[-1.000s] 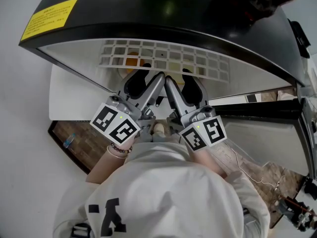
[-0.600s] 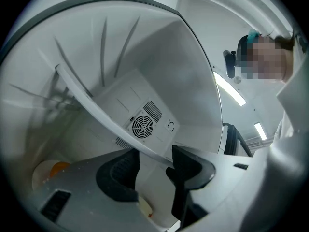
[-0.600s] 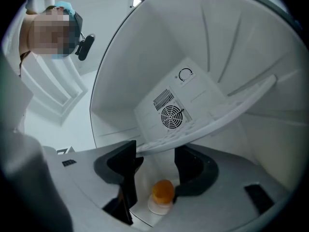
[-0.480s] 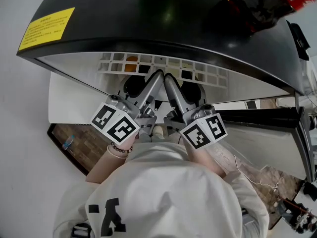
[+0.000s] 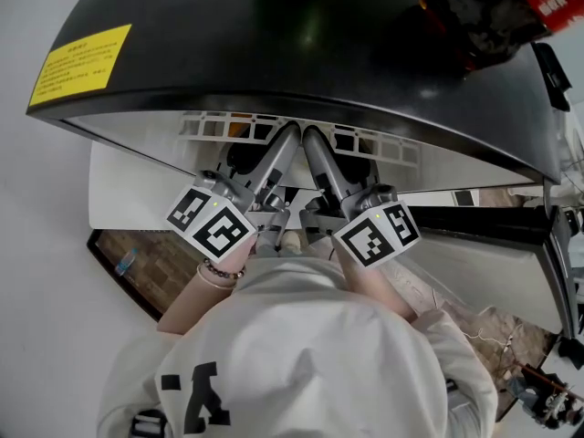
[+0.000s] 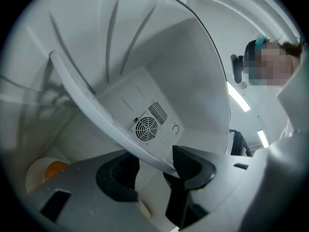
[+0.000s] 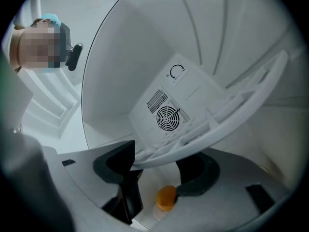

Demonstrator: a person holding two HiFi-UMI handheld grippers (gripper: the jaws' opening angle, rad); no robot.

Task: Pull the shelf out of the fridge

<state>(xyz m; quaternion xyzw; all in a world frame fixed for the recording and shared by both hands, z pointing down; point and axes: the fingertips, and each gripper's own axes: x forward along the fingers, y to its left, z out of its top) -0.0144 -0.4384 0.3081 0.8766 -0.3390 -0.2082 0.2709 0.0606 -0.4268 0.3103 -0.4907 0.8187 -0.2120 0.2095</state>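
Note:
The white grid shelf (image 5: 228, 126) shows only as a narrow strip under the fridge's black top (image 5: 301, 26). Both grippers reach into the opening side by side, the left gripper (image 5: 288, 135) next to the right gripper (image 5: 312, 137). In the left gripper view the shelf's front rim (image 6: 96, 108) runs slantwise across the left gripper (image 6: 154, 163), whose jaws stand wide apart. In the right gripper view the shelf (image 7: 227, 115) lies across the gap of the right gripper (image 7: 159, 166). Its jaws have just been opening, and the pads do not press on the rim.
A fan vent (image 7: 167, 117) sits in the fridge's white back wall. Below the shelf stand an orange-capped bottle (image 7: 165, 197) and an orange thing in a pale cup (image 6: 53, 170). A yellow label (image 5: 78, 55) marks the fridge top. The open door (image 5: 474, 222) stands at the right.
Both grippers have reached further in under the fridge's top. Less of the grid shelf shows beyond that edge, one row where several showed. The right gripper's marker cube has rolled a little.

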